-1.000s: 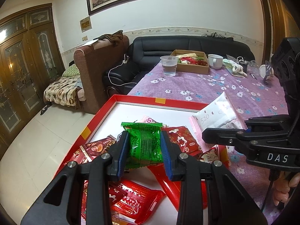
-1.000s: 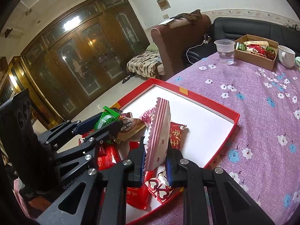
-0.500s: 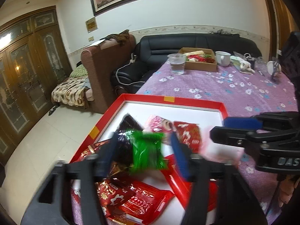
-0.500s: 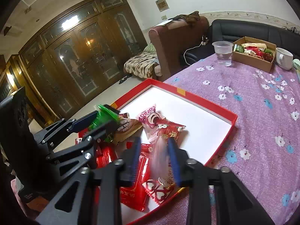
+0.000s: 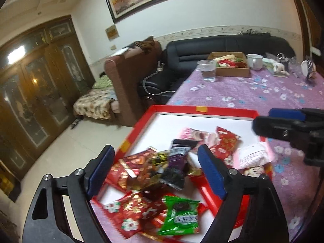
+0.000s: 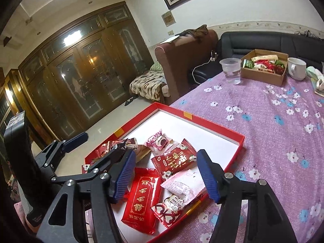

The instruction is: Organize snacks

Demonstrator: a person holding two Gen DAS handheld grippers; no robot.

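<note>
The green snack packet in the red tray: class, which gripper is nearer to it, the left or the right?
Left. The left gripper hangs open just above the green snack packet, which lies between its fingers. The right gripper is open over the white packet at the tray's other side.

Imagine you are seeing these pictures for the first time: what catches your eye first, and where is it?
A red tray at the near edge of the purple flowered tablecloth, heaped with bright wrappers, among them a green snack packet nearest the camera. The left gripper and right gripper hover above it, jaws wide and empty, having just opened.
</note>
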